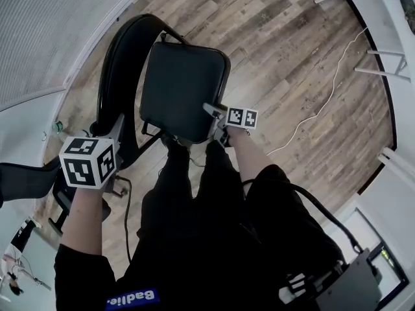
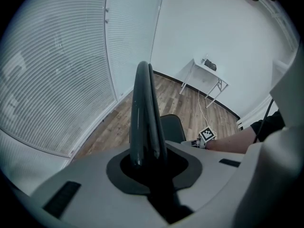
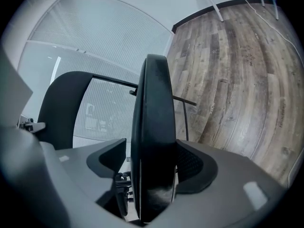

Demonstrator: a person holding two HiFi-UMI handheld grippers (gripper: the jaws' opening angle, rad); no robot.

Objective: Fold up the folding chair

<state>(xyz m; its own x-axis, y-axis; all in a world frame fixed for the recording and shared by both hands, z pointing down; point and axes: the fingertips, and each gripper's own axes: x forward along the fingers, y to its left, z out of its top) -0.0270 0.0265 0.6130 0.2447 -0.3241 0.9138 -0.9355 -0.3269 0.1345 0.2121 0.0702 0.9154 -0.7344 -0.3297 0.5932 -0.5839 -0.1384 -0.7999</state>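
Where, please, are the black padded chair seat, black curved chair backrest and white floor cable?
black padded chair seat (image 1: 185, 89): head view, cushion centre.
black curved chair backrest (image 1: 118, 67): head view, outer curve.
white floor cable (image 1: 331, 94): head view, mid-length.

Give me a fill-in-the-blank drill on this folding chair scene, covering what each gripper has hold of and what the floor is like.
1. On the folding chair, the left gripper is clamped on an edge of the ____.
2. The right gripper is shut on an edge of the padded ____.
3. The floor is laid with ____ planks.
4. A thin white ____ trails across the floor.

Missing words: backrest; seat; wood; cable.
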